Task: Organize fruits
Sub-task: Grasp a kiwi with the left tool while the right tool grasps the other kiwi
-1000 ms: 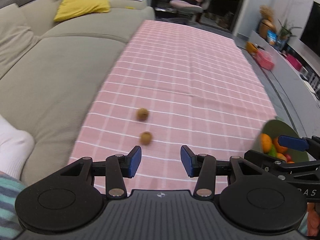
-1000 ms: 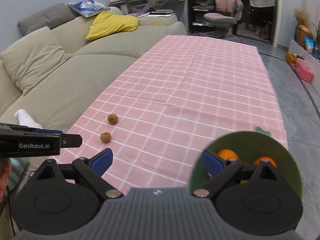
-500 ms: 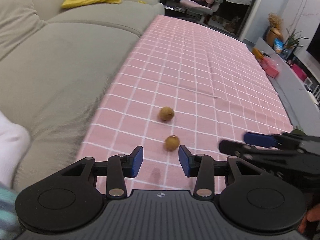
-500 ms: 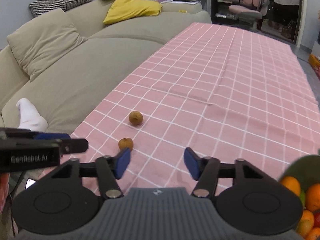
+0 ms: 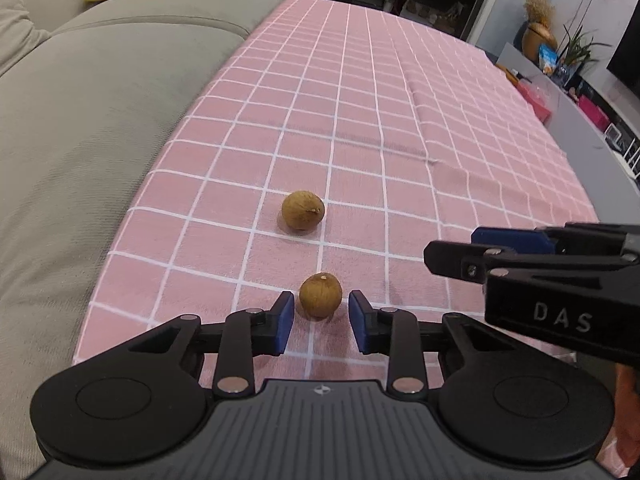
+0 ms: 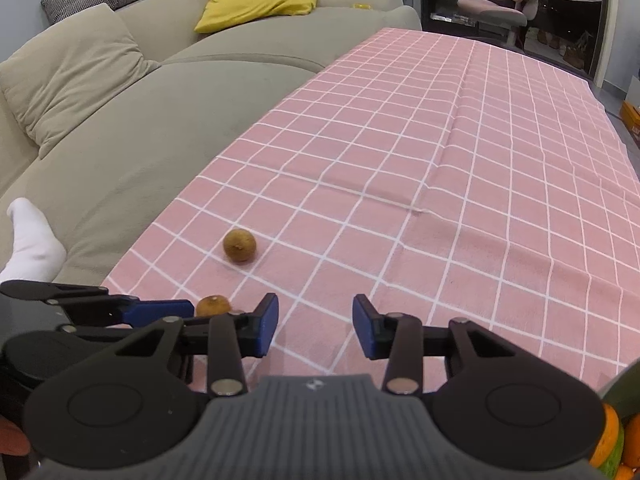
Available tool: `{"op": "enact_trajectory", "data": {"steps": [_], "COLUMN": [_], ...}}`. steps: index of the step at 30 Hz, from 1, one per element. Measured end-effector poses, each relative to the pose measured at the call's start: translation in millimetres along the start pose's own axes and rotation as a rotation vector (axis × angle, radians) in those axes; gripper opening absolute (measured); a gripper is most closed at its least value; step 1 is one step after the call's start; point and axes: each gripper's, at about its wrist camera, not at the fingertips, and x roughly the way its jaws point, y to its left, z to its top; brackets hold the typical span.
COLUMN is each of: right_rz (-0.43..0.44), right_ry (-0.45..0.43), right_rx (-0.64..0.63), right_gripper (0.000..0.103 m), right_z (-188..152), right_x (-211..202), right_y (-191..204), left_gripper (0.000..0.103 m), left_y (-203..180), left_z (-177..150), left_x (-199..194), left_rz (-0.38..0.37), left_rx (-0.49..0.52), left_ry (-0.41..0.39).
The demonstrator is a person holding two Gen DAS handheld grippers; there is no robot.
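You are looking at a long table covered by a pink cloth with a white grid (image 5: 400,128), creased across its middle. 2 small round brown fruits are lying directly on it near the sofa-side edge: the nearer brown fruit (image 5: 320,294) and the farther brown fruit (image 5: 302,211), close together but not touching.

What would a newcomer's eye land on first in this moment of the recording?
Two small brown round fruits on the pink checked tablecloth: the nearer fruit sits between the open blue pads of the left tool, not yet gripped, and the farther fruit lies just beyond it. The right tool is open and empty over bare cloth, with colourful fruit in a green bowl at the right wrist view's bottom right corner. A beige sofa runs along the cloth's left side.
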Motion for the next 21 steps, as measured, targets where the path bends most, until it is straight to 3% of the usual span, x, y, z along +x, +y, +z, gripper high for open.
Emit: {"op": "enact_trajectory", "data": {"steps": [5, 16, 21], "right_rz": [0.016, 0.088, 0.080], "right_ry": [0.002, -0.024, -0.013], "right_rx": [-0.012, -0.084, -0.152], "right_gripper": [0.039, 0.039, 0.039], "right_z": [4, 19, 29], "right_x": [8, 31, 53], "right_y": [0, 28, 48], "left_gripper": [0.027, 0.026, 0.026], "left_y": [-2, 34, 41], "left_z": [2, 4, 5], "left_x": [4, -17, -22], "left_rz": [0.003, 0.123, 0.150], "left_rx": [0.032, -0.024, -0.030], "left_ry": [-0.019, -0.009, -0.004]}}
